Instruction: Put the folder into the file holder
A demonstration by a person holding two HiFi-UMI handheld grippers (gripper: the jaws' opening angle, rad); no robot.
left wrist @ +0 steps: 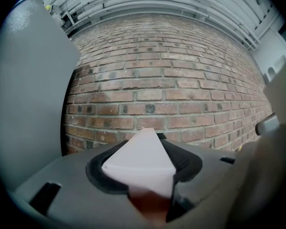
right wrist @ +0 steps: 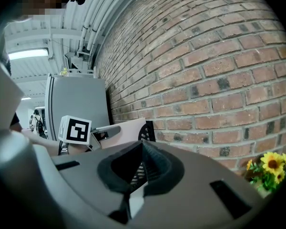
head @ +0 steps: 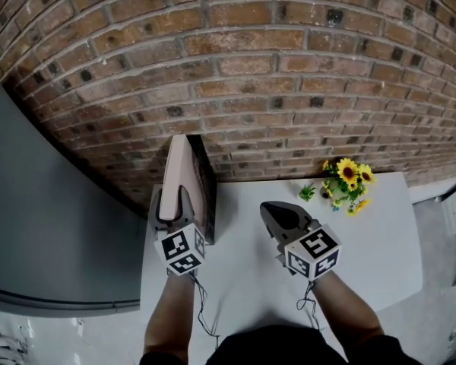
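Head view: the left gripper [head: 172, 216] is clamped on the near edge of the pink folder [head: 181, 166]. The folder stands upright against the black mesh file holder [head: 207, 192], at the back of the white table [head: 380, 242] under the brick wall [head: 289, 67]. The right gripper [head: 278, 213] hangs over bare table with its jaws together, holding nothing. A bunch of artificial sunflowers [head: 348, 175] sits well apart at the right.

Progress, as we judge it: the folder is at the holder and appears partly inside it, so the carry is done and the insertion is late. Left to do: seat the folder fully, let go and draw the left gripper back. We cannot tell from above whether the folder's bottom edge rests on the holder's floor.

Views compared:
- The left gripper view shows the grip itself. A pale folder corner fills the gap between the jaws, with brick beyond. The holder is not visible there.
- The right gripper view shows the side profile. The folder's top rises above the mesh side wall, and more mesh is visible through its own shut jaws.
- Only the head view shows both grippers and the table layout together.
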